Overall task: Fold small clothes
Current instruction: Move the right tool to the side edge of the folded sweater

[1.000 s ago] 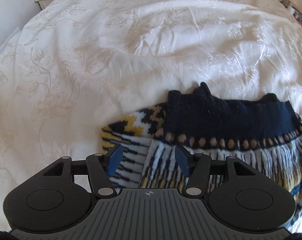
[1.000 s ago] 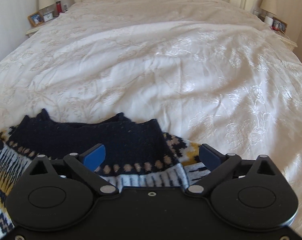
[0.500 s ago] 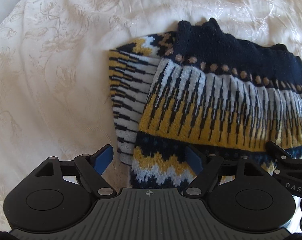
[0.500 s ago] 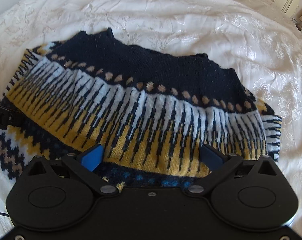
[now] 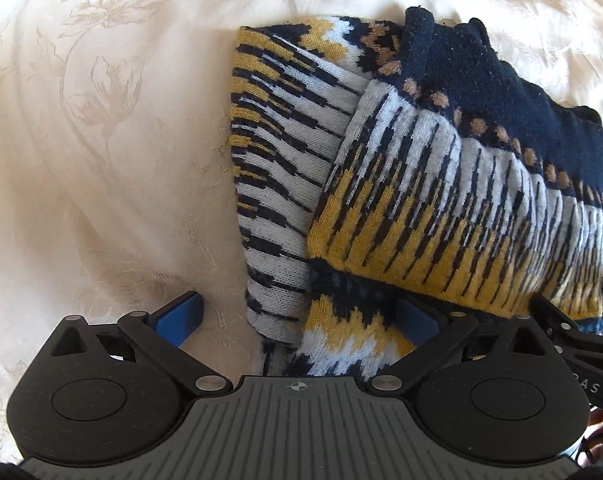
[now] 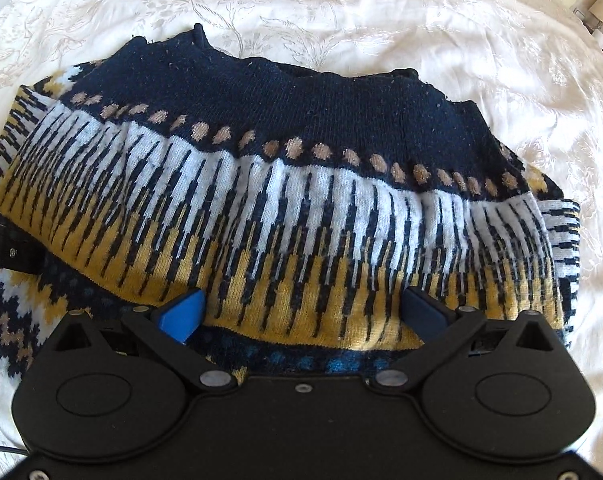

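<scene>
Both tongs [image 5: 297, 318] [image 6: 301, 312] lower — nearer sweater [image 6: 301, 200]

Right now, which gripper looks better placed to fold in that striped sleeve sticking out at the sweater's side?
Probably the left gripper: it is open and straddles the near end of the striped sleeve beside the sweater. The right gripper, also open, sits over the sweater's middle, with only a sliver of sleeve at its far side.

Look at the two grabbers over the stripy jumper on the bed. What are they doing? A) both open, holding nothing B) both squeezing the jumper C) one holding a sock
A: the left gripper and right gripper both have their blue fingers spread wide over the jumper, pinching no fabric.
</scene>
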Demonstrator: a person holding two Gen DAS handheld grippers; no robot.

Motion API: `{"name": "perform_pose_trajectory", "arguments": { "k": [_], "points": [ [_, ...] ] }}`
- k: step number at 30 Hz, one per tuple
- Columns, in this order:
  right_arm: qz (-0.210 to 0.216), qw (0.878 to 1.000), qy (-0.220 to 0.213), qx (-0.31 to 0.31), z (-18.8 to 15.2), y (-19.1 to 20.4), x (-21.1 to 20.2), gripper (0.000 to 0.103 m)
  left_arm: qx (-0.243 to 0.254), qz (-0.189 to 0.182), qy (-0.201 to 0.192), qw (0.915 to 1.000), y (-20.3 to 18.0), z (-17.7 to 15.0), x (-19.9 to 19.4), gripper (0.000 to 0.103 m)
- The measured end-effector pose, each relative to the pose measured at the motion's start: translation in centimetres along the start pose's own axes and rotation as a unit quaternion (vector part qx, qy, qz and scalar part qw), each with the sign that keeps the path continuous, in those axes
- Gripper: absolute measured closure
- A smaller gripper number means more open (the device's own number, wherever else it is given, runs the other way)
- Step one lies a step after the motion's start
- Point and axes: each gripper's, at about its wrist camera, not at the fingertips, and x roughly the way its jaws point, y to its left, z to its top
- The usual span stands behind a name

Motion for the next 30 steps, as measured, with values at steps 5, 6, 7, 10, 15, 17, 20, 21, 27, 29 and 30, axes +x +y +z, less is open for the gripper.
{"name": "perform_pose_trajectory", "arguments": {
  "k": [5, 6, 7, 10, 15, 17, 20, 21, 27, 29, 30],
  "points": [
    [0.011, 1.0, -0.007, 0.008, 0.4, -0.2, 0.3, 0.0, -0.014, -0.016, -0.012, 0.9997, 1.2, -0.3, 0.5, 0.0],
    [0.011, 1.0, -0.011, 0.011, 0.3, -0.2, 0.3, 0.0, -0.022, -0.018, -0.022, 0.9993, 1.2, -0.8, 0.4, 0.0],
    [0.012, 1.0, -0.019, 0.016, 0.1, -0.3, 0.0, 0.0, -0.023, -0.019, -0.032, 0.999, 1.0, -1.3, 0.3, 0.0],
    [0.016, 0.999, -0.032, 0.02, -0.8, -0.4, -0.2, 0.0, -0.02, -0.022, -0.054, 0.9981, 0.9, -2.4, 0.1, 0.0],
    [0.038, 0.999, -0.018, 0.018, -0.2, -1.3, -0.2, 0.0, -0.023, -0.02, -0.041, 0.9987, 0.6, -2.4, -0.4, 0.0],
    [0.061, 0.998, -0.022, 0.014, 0.2, -2.2, -0.5, 0.0, -0.035, -0.026, -0.054, 0.9976, 0.4, -2.3, -1.4, 0.016],
    [0.102, 0.994, -0.032, 0.017, 0.3, -4.0, -1.8, 0.001, -0.045, 0.0, -0.077, 0.996, -0.5, -3.3, -4.1, 0.023],
    [0.111, 0.993, -0.04, 0.02, 0.3, -4.7, -2.5, 0.001, -0.044, 0.009, -0.09, 0.9949, -1.1, -3.8, -5.2, 0.023],
    [0.135, 0.983, -0.098, 0.08, -2.0, -10.5, -7.2, 0.001, 0.037, 0.026, -0.142, 0.9888, -8.3, -4.2, -9.2, 0.023],
    [0.13, 0.981, -0.096, 0.104, -2.6, -12.5, -7.9, 0.001, 0.063, 0.022, -0.145, 0.9872, -10.9, -3.7, -9.2, 0.023],
    [0.126, 0.981, -0.09, 0.114, -2.7, -13.5, -8.0, 0.001, 0.071, 0.019, -0.142, 0.9871, -12.2, -3.5, -8.9, 0.023]
  ]
}}
